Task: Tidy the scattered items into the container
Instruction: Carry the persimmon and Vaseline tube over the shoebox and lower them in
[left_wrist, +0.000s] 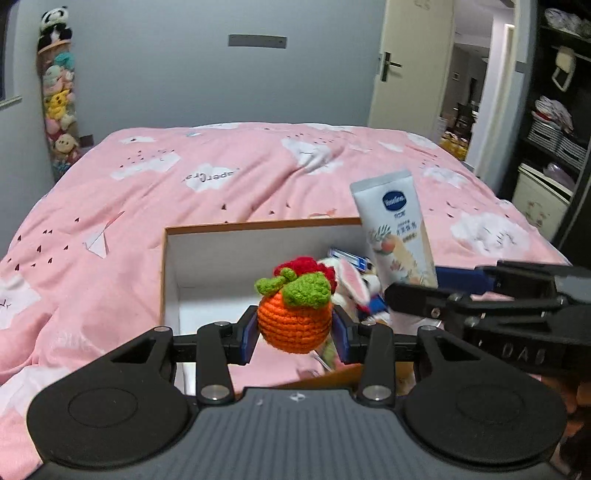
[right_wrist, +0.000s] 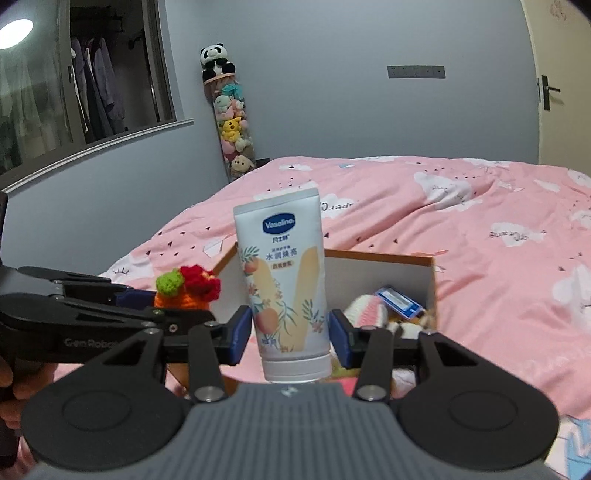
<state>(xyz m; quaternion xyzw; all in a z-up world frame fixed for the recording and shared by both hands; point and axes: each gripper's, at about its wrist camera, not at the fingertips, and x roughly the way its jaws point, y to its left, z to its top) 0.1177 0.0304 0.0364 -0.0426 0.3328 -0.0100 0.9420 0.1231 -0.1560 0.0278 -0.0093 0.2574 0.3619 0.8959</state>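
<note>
An open box (left_wrist: 258, 236) with white inner walls and a brown rim lay on the bed (left_wrist: 221, 177). Inside it, toward its right side, were a plush rabbit (left_wrist: 351, 284) and a blue-and-white packet (right_wrist: 399, 301); the left part of its floor showed bare.

The left gripper (left_wrist: 293, 330) was clamped on a crocheted orange (left_wrist: 295, 314) with green leaves and a red top, held between the blue pads above the box's near edge. The right gripper (right_wrist: 291, 332) was clamped on a lotion tube (right_wrist: 284, 280), cap toward the camera, held over the box. The two grippers stood just beside each other, tube to the right of the orange.
</note>
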